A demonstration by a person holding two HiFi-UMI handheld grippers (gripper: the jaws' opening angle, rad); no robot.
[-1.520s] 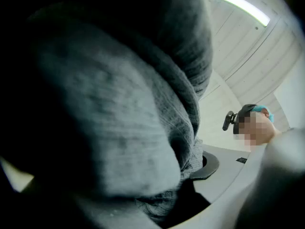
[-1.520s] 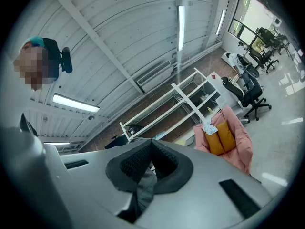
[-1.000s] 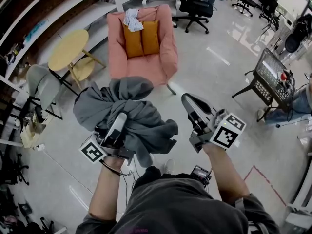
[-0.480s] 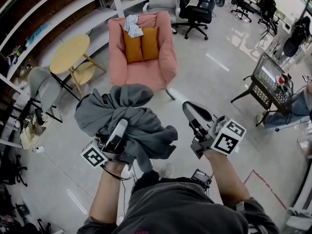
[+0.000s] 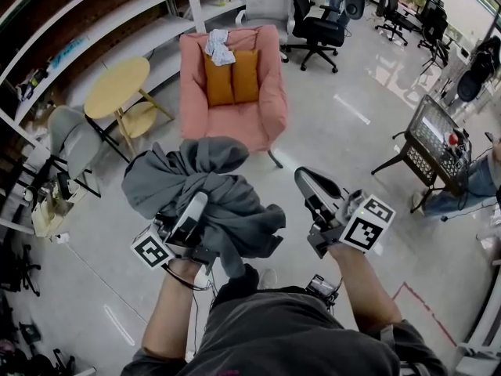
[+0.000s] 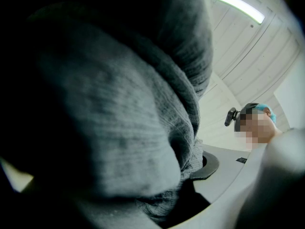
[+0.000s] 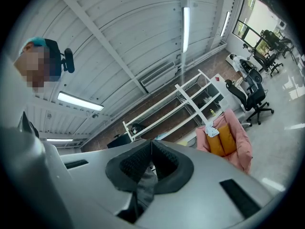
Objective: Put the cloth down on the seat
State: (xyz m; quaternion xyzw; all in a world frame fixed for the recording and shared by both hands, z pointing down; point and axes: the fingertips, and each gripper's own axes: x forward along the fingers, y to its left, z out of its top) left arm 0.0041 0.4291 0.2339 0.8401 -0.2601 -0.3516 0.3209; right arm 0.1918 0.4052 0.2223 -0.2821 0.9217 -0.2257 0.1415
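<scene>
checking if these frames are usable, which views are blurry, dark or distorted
Left gripper view: the grey cloth fills most of the frame, soft and dark at left, with a bright ceiling light. Right gripper view: sharp, black corners. Head view: fisheye bends the shelves; glare on the floor.

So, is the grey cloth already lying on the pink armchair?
No, the cloth is bunched on the left hand-held gripper, well apart from the armchair.

Bright ceiling strips (image 7: 185, 27); fisheye edges, close-ups perhaps defocused.
</scene>
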